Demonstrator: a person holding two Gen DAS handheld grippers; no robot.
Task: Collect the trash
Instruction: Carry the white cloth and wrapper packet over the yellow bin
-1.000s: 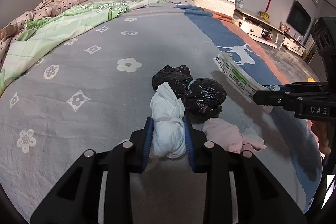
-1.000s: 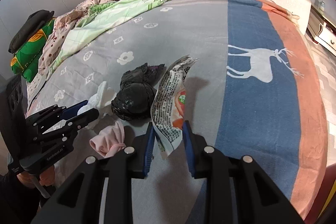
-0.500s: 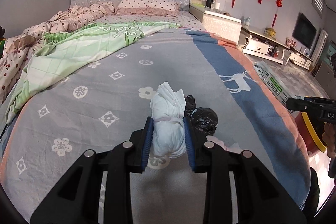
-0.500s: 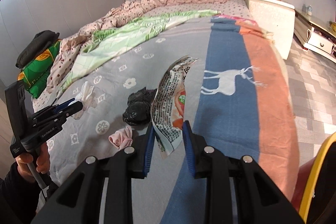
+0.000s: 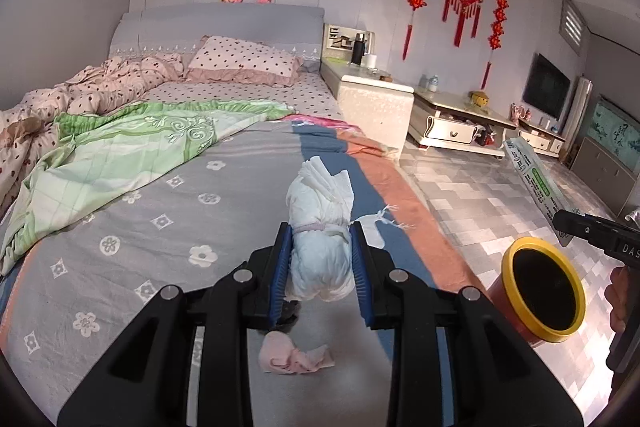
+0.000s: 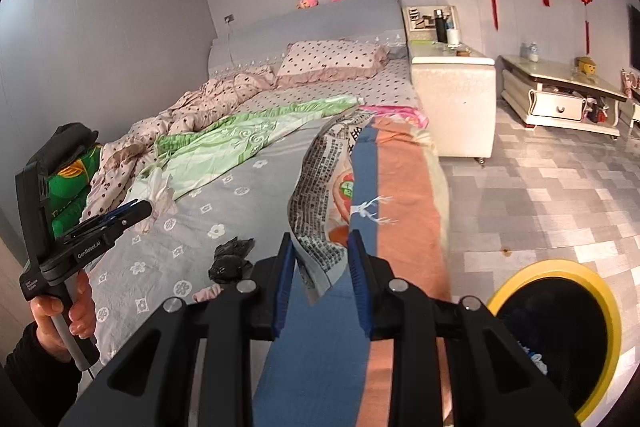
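1. White and rolled tight, the diaper bundle (image 5: 320, 251) sat clamped between the left gripper (image 5: 320, 267) pads, lifted above the bed (image 5: 168, 227); a pink tissue wad (image 5: 294, 359) lay on the bed below it, and the yellow-rimmed bin (image 5: 542, 291) stood on the floor beside the bed.
2. Held narrow on a printed snack wrapper (image 6: 320, 211), the right gripper (image 6: 322, 279) hung over the bed's edge, near the bin (nothing dropped yet). A black bag (image 6: 230, 261) stayed uncollected on the bed.
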